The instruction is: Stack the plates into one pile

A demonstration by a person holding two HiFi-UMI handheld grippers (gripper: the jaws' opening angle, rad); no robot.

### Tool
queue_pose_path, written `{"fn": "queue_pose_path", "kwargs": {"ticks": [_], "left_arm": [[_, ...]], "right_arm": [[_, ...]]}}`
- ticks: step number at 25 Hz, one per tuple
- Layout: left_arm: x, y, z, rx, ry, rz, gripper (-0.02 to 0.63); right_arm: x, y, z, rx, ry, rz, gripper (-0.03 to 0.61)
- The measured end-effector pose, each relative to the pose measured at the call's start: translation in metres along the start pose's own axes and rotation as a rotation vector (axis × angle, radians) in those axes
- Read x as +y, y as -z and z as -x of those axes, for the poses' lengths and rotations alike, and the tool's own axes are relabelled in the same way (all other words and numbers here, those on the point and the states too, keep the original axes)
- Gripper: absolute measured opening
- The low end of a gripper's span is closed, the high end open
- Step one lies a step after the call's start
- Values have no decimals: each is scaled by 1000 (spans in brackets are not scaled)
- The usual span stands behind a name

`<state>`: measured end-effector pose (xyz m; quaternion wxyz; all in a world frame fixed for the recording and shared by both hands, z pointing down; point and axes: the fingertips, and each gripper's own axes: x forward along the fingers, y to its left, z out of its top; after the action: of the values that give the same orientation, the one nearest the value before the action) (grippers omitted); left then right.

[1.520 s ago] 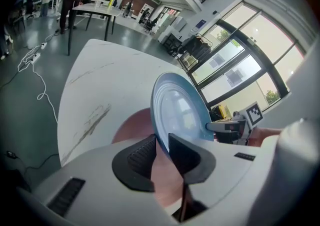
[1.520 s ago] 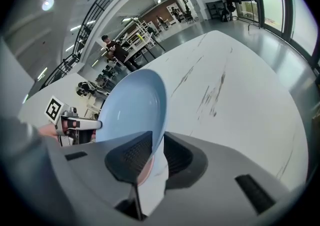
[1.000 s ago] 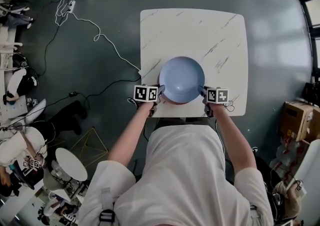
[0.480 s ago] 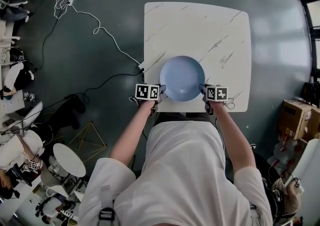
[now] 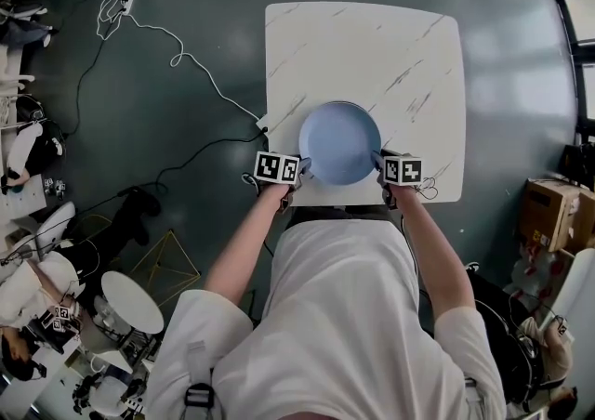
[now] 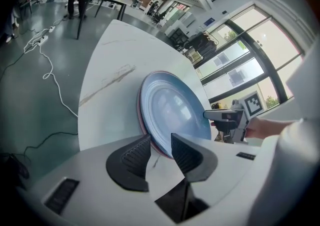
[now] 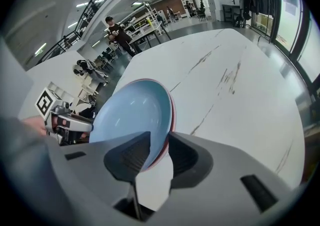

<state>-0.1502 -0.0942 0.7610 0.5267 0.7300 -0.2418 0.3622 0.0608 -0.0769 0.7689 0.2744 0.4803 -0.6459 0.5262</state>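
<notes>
The blue plate (image 5: 339,142) rests on the pink plate (image 6: 140,120) at the table's (image 5: 372,46) near edge. We hold left gripper (image 6: 160,140) and right gripper (image 7: 159,140) (equally near) astride opposite rims, jaws just opening, unclamped.

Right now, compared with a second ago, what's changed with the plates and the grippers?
The jaws of the left gripper and the right gripper have just been opening. They are letting go of the blue plate: its rim is between the jaws but looks unpinched. It lies on the pink plate. Unchanged: a gripper at each side of the pile, and the pile near the table's front edge.
</notes>
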Motion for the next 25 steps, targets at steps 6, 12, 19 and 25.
{"fn": "queue_pose_path", "kwargs": {"ticks": [6,12,19,25], "left_arm": [[-1,-2,7,-17,-37,-37,173],[-2,-6,22,-91,-35,-20,172],[-16,-16,43,-241,-48,-106,135],[-23,-16,58,-321,-80,-75,69]], "right_arm": [[-11,-7,8,-66,29,4,113],[-9,-7,20,-115,41,-4,114],[-8,-11,46,-200,7,11,109],[-8,-13,72,-228,-15,99,84]]}}
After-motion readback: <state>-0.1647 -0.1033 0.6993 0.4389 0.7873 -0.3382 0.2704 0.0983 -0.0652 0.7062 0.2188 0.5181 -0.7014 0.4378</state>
